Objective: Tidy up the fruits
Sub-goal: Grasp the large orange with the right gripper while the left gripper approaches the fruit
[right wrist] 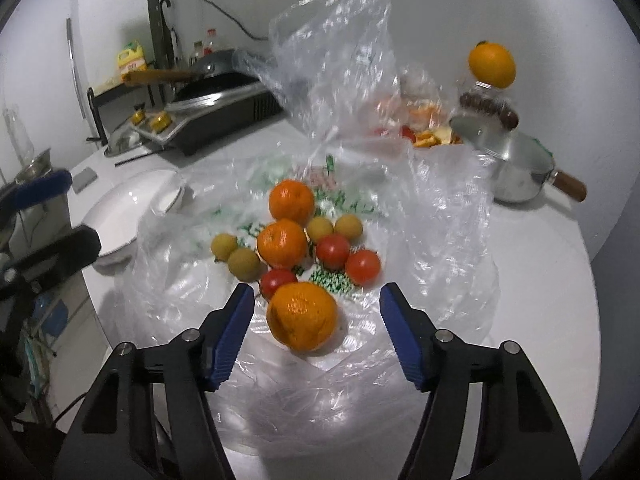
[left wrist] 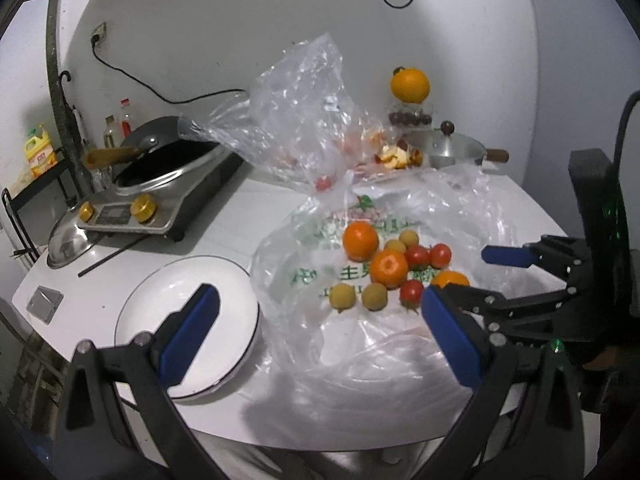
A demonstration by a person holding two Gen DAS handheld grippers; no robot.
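Note:
Oranges, red tomatoes and small yellow-brown fruits lie on a flattened clear plastic bag [left wrist: 360, 344] [right wrist: 440, 240] on the white table. My right gripper [right wrist: 316, 300] is open, its fingers either side of the nearest orange [right wrist: 302, 316] without touching it; it also shows in the left wrist view [left wrist: 456, 272], beside that orange [left wrist: 450, 279]. My left gripper [left wrist: 320, 304] is open and empty, above the near table edge between a stack of white plates [left wrist: 188, 320] [right wrist: 132, 208] and the fruit. Two more oranges [right wrist: 291, 200] [right wrist: 282, 242] lie further back.
An induction cooker with a wok [left wrist: 160, 168] stands back left, with a steel lid [left wrist: 68, 244] in front. A steel pot [right wrist: 516, 164] and a jar topped by an orange [right wrist: 492, 65] stand back right. A second plastic bag [left wrist: 304, 120] stands upright behind the fruit.

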